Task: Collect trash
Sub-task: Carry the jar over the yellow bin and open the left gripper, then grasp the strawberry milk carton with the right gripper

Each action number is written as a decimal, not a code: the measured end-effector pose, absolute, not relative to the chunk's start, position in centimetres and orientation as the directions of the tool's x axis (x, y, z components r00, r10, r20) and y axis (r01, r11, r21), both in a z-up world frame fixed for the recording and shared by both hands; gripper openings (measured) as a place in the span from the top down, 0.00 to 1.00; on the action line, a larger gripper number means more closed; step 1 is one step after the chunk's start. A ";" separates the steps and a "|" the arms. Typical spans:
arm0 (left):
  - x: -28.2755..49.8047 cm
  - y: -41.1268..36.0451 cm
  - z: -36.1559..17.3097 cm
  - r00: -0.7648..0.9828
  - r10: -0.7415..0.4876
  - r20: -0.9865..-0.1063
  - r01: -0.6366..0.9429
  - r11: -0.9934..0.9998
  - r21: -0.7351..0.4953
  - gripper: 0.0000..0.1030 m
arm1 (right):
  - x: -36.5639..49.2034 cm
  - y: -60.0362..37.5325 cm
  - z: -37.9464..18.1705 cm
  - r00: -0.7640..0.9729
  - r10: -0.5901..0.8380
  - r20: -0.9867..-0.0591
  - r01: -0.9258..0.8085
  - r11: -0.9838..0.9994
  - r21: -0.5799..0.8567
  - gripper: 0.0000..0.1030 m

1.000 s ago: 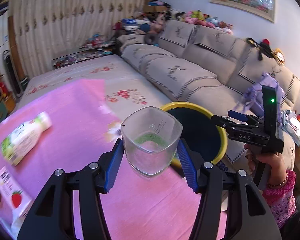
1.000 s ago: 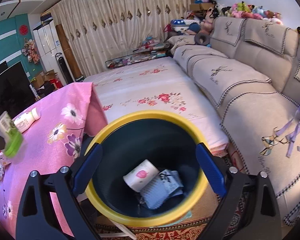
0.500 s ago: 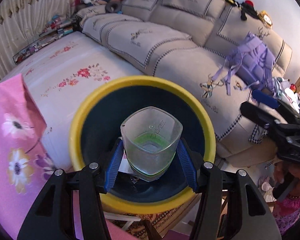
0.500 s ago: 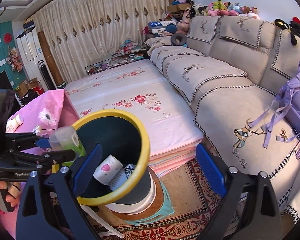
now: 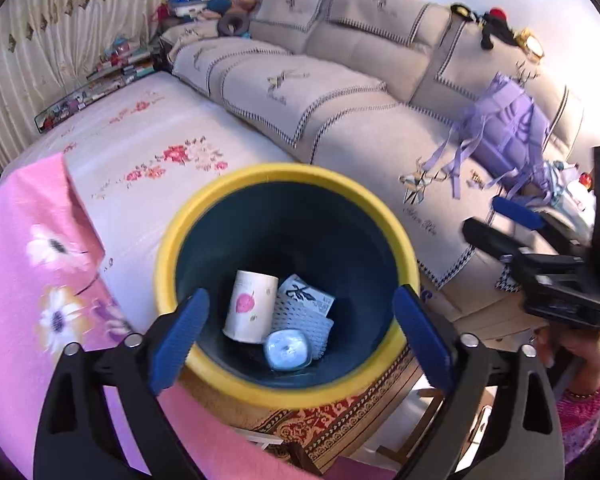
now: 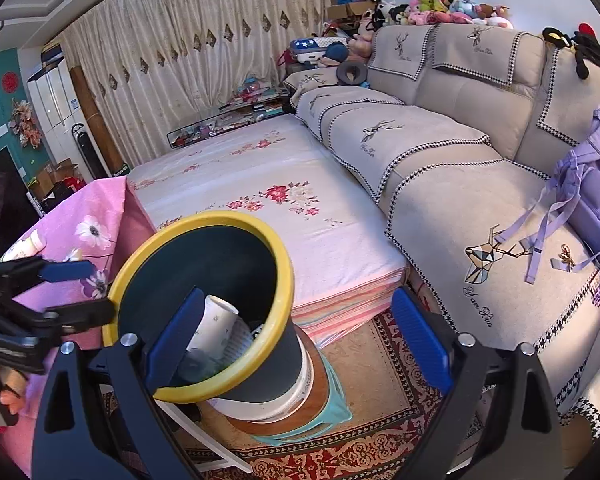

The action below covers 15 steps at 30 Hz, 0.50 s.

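The yellow-rimmed dark blue bin (image 5: 284, 176) stands right under my left gripper (image 5: 300, 336), whose jaws are opening wide with nothing between them. At the bin's bottom lies the clear plastic cup (image 5: 287, 350), beside a white paper cup (image 5: 252, 312) with a pink print and a white box on foam netting (image 5: 306, 308). My right gripper (image 6: 298, 336) is open and holds nothing, off to the right of the bin (image 6: 204, 220) and over the rug. In the right wrist view my left gripper (image 6: 76, 292) reaches the rim from the left.
A pink floral tablecloth (image 5: 40, 280) hangs left of the bin, with a white bottle (image 6: 24, 246) on it. Behind are a flowered mattress (image 6: 260, 184) and a beige sofa (image 5: 340, 100) with a purple bag (image 5: 508, 128). A patterned rug (image 6: 360, 440) lies below.
My left gripper carried the clear cup from above the table to over the bin, then opened; the cup now lies inside. My right gripper drew back from above the bin to its right side.
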<state>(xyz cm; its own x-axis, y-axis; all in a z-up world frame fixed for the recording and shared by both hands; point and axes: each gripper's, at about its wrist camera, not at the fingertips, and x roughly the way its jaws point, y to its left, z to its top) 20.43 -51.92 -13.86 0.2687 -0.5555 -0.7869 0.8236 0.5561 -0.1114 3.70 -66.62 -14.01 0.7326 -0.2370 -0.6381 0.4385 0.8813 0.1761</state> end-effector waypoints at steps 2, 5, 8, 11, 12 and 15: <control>19.6 -49.1 -11.9 0.301 -0.582 -0.755 0.810 0.574 -0.119 0.05 | 4.1 -65.7 -13.6 0.741 -0.220 -0.635 0.417 0.892 0.177 0.13; 18.4 -43.5 -9.6 0.353 -0.606 -0.712 0.771 0.620 -0.145 0.05 | 5.2 -63.5 -12.9 0.759 -0.186 -0.625 0.366 0.914 0.173 0.13; 16.9 -36.7 -7.9 0.436 -0.599 -0.672 0.706 0.690 -0.158 0.05 | 6.8 -60.7 -12.2 0.771 -0.138 -0.622 0.303 0.938 0.168 0.13; 15.5 -29.8 -7.1 0.527 -0.551 -0.648 0.620 0.770 -0.151 0.05 | 8.6 -56.8 -11.6 0.782 -0.068 -0.619 0.207 0.966 0.154 0.13; 15.0 -27.3 -7.0 0.559 -0.525 -0.642 0.582 0.800 -0.148 0.05 | 9.3 -55.1 -11.4 0.785 -0.039 -0.619 0.166 0.975 0.148 0.13; 13.7 -20.5 -6.6 0.640 -0.447 -0.625 0.466 0.872 -0.147 0.05 | 11.1 -50.6 -10.8 0.783 0.042 -0.620 0.054 0.989 0.136 0.13</control>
<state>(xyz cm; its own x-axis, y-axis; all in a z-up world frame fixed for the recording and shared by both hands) 13.67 -20.53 -6.59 0.6397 -0.4471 -0.6252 0.4660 0.8725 -0.1472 11.12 -50.63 -10.77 0.7832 0.0423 -0.6203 0.0545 0.9892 0.1363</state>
